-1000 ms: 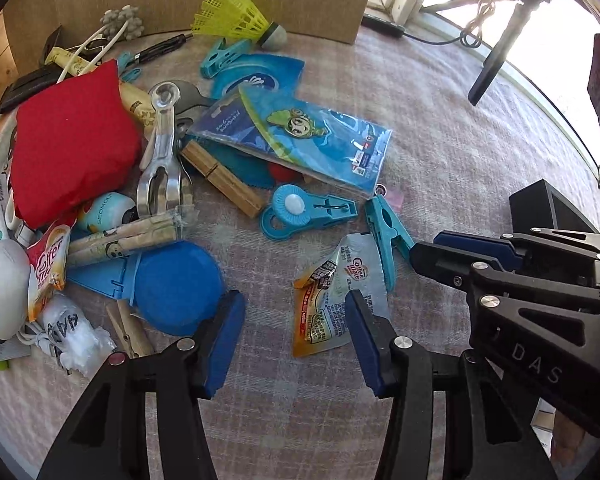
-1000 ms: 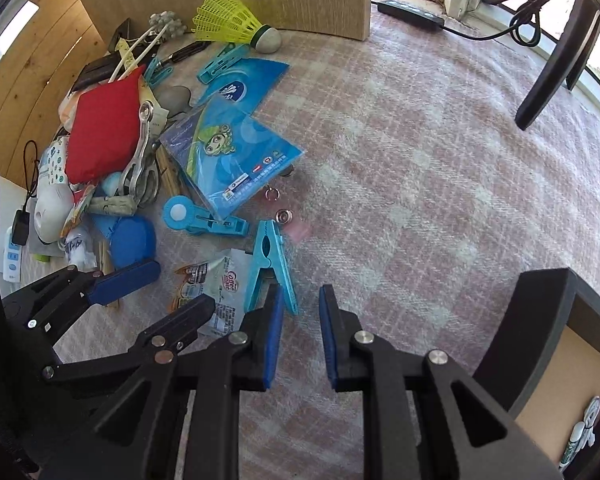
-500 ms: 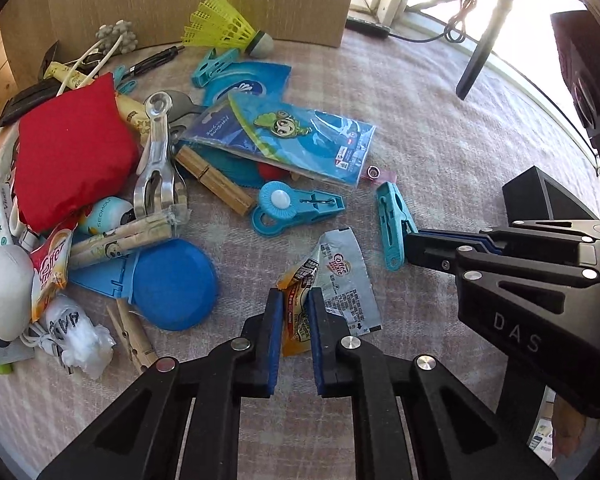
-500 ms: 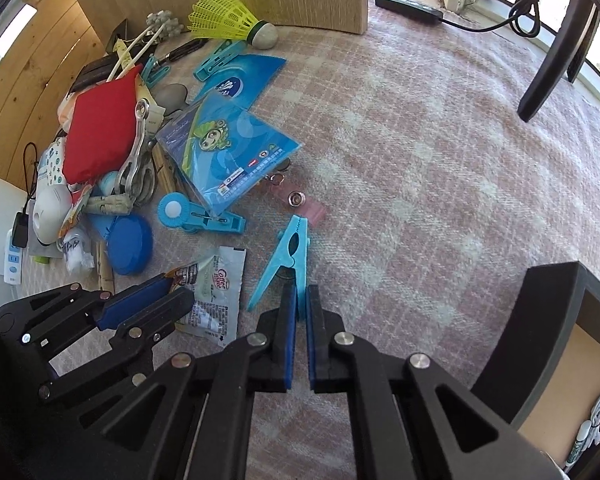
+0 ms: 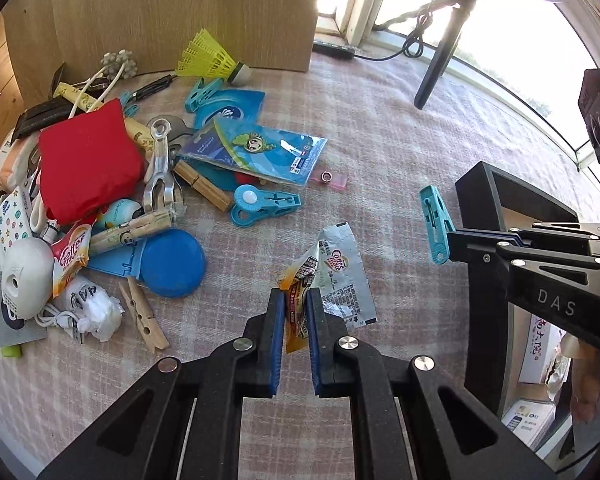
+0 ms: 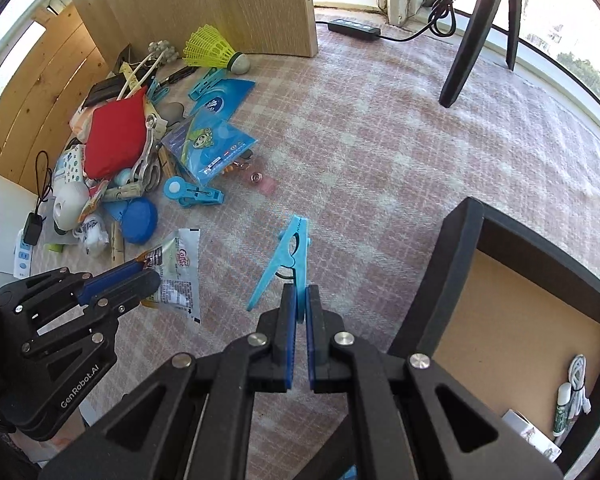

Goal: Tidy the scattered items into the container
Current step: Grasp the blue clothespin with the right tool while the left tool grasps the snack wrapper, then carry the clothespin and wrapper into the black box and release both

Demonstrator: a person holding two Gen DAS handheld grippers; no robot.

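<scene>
Both hand-held grippers have closed and lifted their catches since a second ago, when each stood open over the checked cloth. Now the left hand-held gripper (image 5: 293,316) pinches an orange sachet (image 5: 299,300) by its lower part, the packet standing up between the blue pads (image 5: 276,332). A silver coffee-creamer sachet (image 5: 342,276) lies on the tabletop (image 5: 380,140) just beside it, partly behind the right pad. The right hand-held gripper (image 6: 300,320) is clamped on one leg of a light blue clothes peg (image 6: 286,260), which hangs clear of the cloth with its toothed tip pointing away from the camera. The dark container (image 6: 452,264) sits at the near right corner of the tabletop, close to the peg; a few small things lie on its brown floor. The rest of the clutter, among it a red pouch (image 5: 86,164), a yellow shuttlecock (image 5: 210,58) and a round blue clip (image 5: 266,204), is heaped toward the far left edge
</scene>
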